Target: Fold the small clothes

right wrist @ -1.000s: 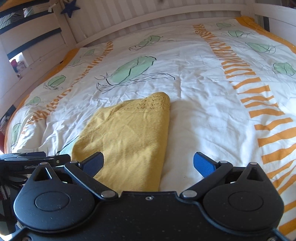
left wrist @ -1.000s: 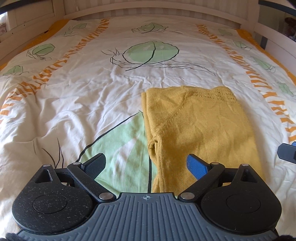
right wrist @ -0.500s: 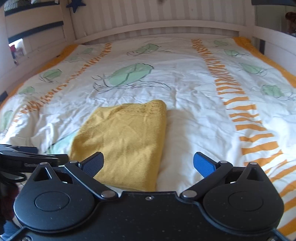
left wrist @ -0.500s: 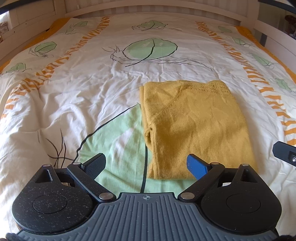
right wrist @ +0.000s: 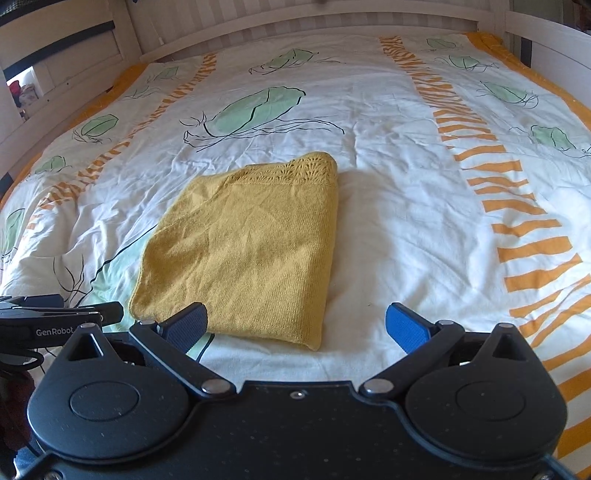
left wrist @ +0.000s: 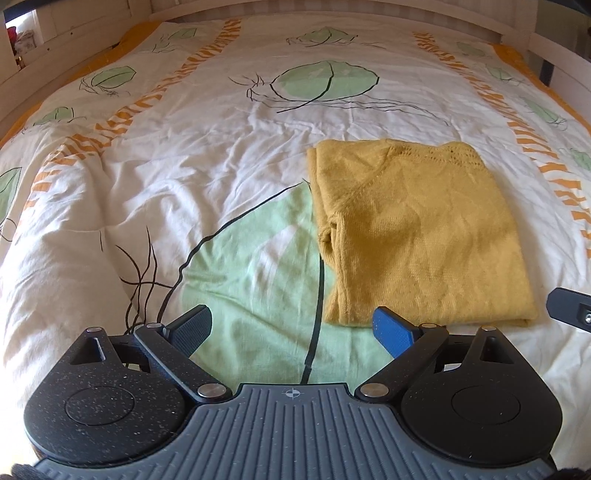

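Note:
A mustard-yellow knitted garment (left wrist: 417,236) lies folded into a flat rectangle on the bed, with a lace-patterned edge at its far end; it also shows in the right wrist view (right wrist: 251,251). My left gripper (left wrist: 293,328) is open and empty, held above the duvet just in front of and left of the garment's near edge. My right gripper (right wrist: 297,326) is open and empty, held just short of the garment's near right corner. Neither gripper touches the garment. The left gripper's body (right wrist: 55,319) shows at the left edge of the right wrist view.
The bed is covered by a white duvet (left wrist: 184,192) printed with green leaves and orange stripes. A pale wooden bed frame (right wrist: 295,26) with slats runs round the far end and sides. The duvet is wrinkled and bulges at the left.
Both grippers have drawn back from the folded garment and risen, so it now lies farther ahead in both views. The garment has not moved. Both grippers stay open.

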`<move>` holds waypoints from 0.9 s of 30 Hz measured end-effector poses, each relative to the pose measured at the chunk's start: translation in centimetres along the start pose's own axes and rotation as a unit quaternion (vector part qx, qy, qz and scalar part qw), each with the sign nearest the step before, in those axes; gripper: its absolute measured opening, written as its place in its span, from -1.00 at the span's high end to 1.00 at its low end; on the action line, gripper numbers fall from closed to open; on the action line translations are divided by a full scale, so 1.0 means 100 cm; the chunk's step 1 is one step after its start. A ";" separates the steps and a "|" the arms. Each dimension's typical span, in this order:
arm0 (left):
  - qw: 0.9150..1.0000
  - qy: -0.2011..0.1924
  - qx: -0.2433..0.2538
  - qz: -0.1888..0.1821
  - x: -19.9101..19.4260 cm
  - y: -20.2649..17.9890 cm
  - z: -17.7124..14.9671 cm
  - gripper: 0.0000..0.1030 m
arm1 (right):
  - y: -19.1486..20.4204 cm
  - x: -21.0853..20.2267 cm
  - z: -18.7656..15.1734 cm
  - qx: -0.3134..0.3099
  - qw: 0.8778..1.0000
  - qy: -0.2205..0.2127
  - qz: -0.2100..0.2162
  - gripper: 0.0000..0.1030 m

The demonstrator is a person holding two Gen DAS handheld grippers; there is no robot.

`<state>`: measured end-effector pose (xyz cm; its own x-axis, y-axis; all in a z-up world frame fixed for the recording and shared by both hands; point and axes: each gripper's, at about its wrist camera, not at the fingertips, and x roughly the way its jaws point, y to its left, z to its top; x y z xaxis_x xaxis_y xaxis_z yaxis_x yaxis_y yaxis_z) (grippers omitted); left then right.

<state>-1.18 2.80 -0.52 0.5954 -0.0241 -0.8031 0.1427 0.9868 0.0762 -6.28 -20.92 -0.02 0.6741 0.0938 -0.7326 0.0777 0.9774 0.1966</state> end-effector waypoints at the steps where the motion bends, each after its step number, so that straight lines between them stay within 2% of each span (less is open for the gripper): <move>1: 1.000 0.001 0.001 0.001 0.000 0.000 -0.001 -0.84 | 0.001 0.001 0.000 -0.001 1.000 0.001 -0.001 -0.98; 27: 1.000 0.018 0.003 -0.011 0.009 -0.001 -0.003 -0.84 | 0.004 0.013 -0.005 0.011 1.000 0.026 0.006 -0.98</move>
<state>-0.94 2.71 -1.46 0.5629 -0.0396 -0.8256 0.1605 0.9851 0.0622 -5.73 -20.28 -1.19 0.6353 0.1151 -0.7636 0.0872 0.9718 0.2190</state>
